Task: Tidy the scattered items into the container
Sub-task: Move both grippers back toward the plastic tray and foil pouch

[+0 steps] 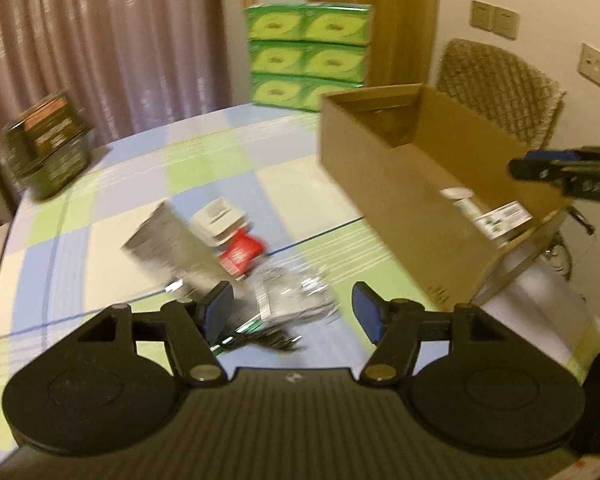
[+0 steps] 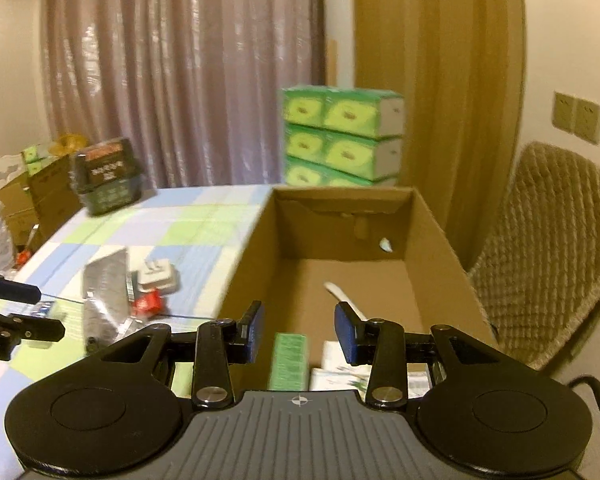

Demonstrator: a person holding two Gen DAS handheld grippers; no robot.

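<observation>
The left gripper is hanging spread and empty over the crinkly clear plastic bag (probably light, floppy and slippery), so pinching a bunched middle fold looks safest.

Left wrist view: low over the table's near edge, angled down at the scattered pile. Right wrist view: close above the cardboard box, facing its far wall. Shared: box, pile, green cartons.
</observation>
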